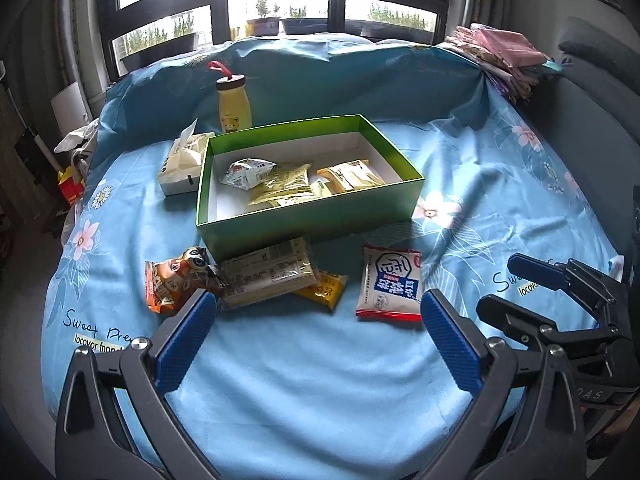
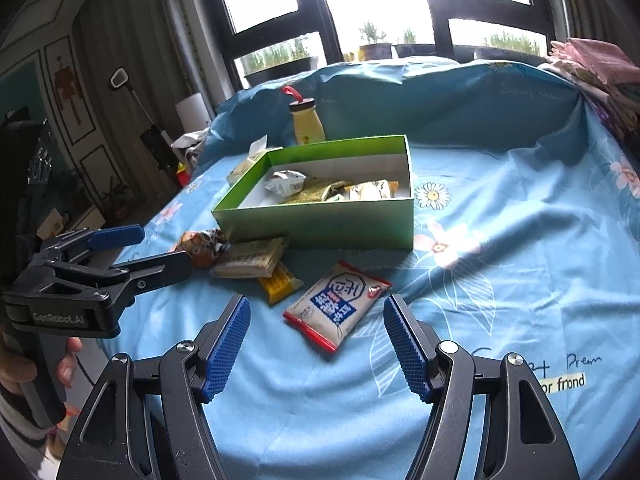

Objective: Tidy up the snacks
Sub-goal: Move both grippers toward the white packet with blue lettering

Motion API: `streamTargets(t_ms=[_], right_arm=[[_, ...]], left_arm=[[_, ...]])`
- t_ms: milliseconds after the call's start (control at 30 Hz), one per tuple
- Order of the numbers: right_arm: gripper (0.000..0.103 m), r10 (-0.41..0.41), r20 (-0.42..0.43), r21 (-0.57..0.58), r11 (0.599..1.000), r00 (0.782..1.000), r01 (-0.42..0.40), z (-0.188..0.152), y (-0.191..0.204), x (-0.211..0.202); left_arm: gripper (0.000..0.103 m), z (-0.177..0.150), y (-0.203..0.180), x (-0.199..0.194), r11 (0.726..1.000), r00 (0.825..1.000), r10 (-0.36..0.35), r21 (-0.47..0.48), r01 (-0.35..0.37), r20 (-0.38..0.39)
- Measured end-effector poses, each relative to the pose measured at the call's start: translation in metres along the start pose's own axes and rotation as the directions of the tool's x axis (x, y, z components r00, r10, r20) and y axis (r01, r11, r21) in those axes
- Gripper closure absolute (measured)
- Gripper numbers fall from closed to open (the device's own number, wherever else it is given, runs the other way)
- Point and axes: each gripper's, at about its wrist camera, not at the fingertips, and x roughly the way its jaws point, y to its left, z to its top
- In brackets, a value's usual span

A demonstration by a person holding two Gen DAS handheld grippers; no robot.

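Both tools (image 1: pixel 316 312) (image 2: pixel 316 322) agape, bare sheet (image 1: pixel 312 380), box (image 1: pixel 308 220) beyond

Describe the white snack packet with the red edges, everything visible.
The white plastic snack packet with red edges is flat, sealed and rectangular, with blue printed characters and a round emblem. It lies alone on the blue floral bedsheet, in front of the green cardboard box, touching nothing else, ahead of the open right gripper.
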Motion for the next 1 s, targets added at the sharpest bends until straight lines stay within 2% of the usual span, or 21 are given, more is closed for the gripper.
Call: streamTargets(t_ms=[767,1000], right_arm=[[0.033,-0.009,-0.059,0.032,0.999,0.998,0.011,-0.019,-0.016,0.015],[0.033,-0.008,-0.086,0.038,0.999,0.996,0.011,-0.024,-0.017,0.025]], left_arm=[[0.000,-0.006,-0.024,0.032,0.998,0.996,-0.038,0.043,0.041,-0.082],[0.001,-0.009,-0.018,0.051,0.988,0.979,-0.154,-0.021,0.152,-0.134]])
